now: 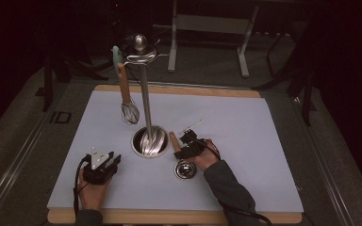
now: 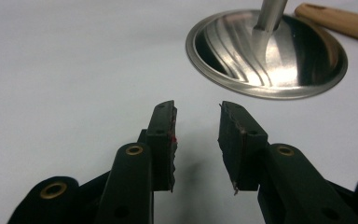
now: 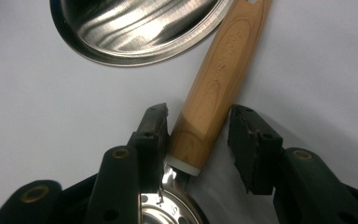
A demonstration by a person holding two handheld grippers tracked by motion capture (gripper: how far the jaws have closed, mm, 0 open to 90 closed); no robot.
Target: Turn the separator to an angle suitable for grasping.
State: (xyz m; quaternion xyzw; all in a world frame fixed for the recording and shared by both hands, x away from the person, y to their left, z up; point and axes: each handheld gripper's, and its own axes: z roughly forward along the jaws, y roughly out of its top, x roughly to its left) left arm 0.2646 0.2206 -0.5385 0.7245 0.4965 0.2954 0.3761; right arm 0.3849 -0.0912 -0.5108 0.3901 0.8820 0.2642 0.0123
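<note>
On white mat (image 1: 245, 141), spoon (image 3: 209, 84) lies flat, wooden handle near round metal stand base (image 1: 150, 141), shiny bowl end toward person. Right gripper (image 3: 198, 140) down over spoon, jaws spread, handle between them; left pad touches wood, right pad apart, no pinch. Left gripper (image 2: 196, 140) low over bare mat beside base, jaws spread, nothing between. Whisk (image 1: 127, 101) hangs from stand hook

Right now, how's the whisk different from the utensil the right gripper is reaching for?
The whisk hangs upright from the stand, clear of both grippers; the wooden-handled ladle lies flat on the white mat, its handle between the right gripper's open jaws. The whisk ends in a wire cage, the ladle in a shiny bowl. Both have wooden handles.
</note>
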